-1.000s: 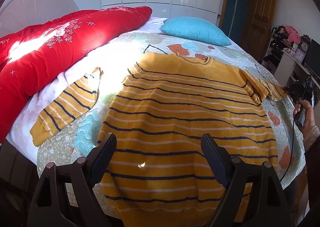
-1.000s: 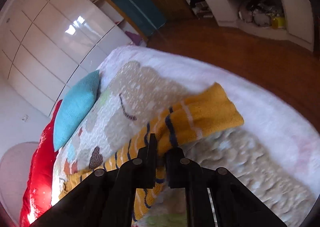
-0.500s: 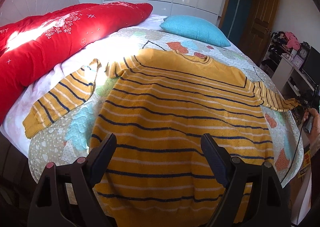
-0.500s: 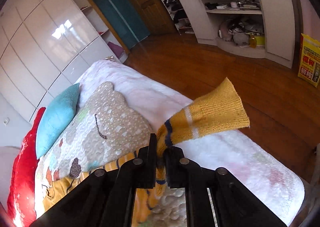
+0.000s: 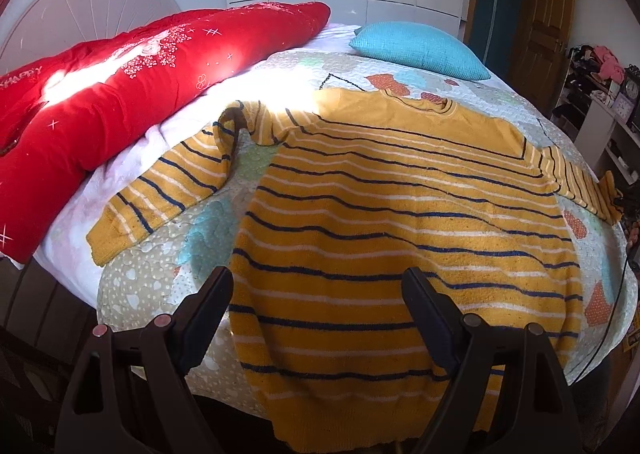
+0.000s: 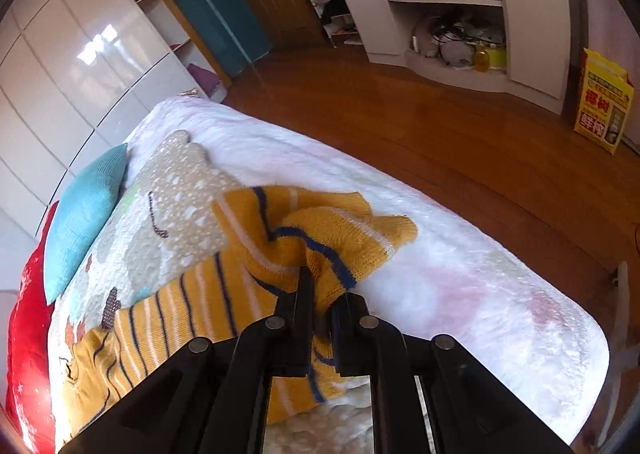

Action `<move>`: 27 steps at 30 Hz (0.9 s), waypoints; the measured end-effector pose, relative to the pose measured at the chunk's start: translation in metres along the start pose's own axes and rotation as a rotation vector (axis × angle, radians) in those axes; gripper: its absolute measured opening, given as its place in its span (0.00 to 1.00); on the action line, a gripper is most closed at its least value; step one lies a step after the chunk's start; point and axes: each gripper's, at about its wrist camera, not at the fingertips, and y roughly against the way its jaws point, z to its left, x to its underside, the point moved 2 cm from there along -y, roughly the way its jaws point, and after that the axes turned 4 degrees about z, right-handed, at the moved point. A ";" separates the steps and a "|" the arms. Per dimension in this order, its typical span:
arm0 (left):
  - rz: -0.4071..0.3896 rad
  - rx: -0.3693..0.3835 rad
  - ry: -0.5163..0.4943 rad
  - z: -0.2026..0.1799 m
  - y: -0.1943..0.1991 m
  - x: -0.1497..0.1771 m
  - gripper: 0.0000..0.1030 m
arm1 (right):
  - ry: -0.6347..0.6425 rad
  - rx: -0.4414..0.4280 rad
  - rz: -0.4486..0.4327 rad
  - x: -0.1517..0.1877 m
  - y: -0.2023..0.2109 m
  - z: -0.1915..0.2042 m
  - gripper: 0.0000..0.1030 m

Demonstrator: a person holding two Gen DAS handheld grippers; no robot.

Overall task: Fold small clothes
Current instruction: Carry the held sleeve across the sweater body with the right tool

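A mustard-yellow sweater (image 5: 400,221) with navy and white stripes lies flat, front down the bed, its hem hanging over the near edge. Its left sleeve (image 5: 160,189) lies bent on the bedspread. My left gripper (image 5: 316,294) is open and empty, hovering above the sweater's lower hem. My right gripper (image 6: 320,294) is shut on the right sleeve (image 6: 316,230) near its cuff, which lies bunched and folded at the bed's right edge. In the left wrist view that sleeve (image 5: 580,181) reaches the far right, where the right gripper is barely visible.
A red quilt (image 5: 120,93) lies along the left side of the bed and a turquoise pillow (image 5: 416,49) at the head. A patterned bedspread (image 5: 152,282) covers the bed. Wooden floor (image 6: 460,133), white shelves (image 6: 460,13) and a yellow box (image 6: 604,101) lie beyond the right edge.
The right gripper has drawn the right sleeve outward, then lowered it so the cuff now lies bunched on the bed. The left gripper has pulled back slightly and stays open.
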 end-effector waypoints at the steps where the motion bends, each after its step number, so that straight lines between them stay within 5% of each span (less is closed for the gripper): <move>1: 0.002 -0.011 -0.010 -0.002 -0.001 0.000 0.83 | -0.016 0.009 0.003 -0.002 -0.001 -0.008 0.08; 6: 0.029 -0.036 -0.060 -0.015 -0.011 0.001 0.83 | -0.037 0.004 0.015 -0.005 0.003 -0.028 0.08; 12: 0.073 -0.044 -0.077 -0.021 -0.020 0.005 0.83 | 0.054 -0.038 -0.016 0.000 0.025 -0.003 0.08; 20: 0.094 -0.053 -0.066 -0.018 -0.022 0.007 0.83 | 0.192 -0.149 -0.020 0.019 0.047 0.080 0.08; 27: 0.100 -0.043 -0.035 -0.004 -0.023 0.010 0.83 | 0.390 -0.275 0.025 0.070 0.062 0.189 0.08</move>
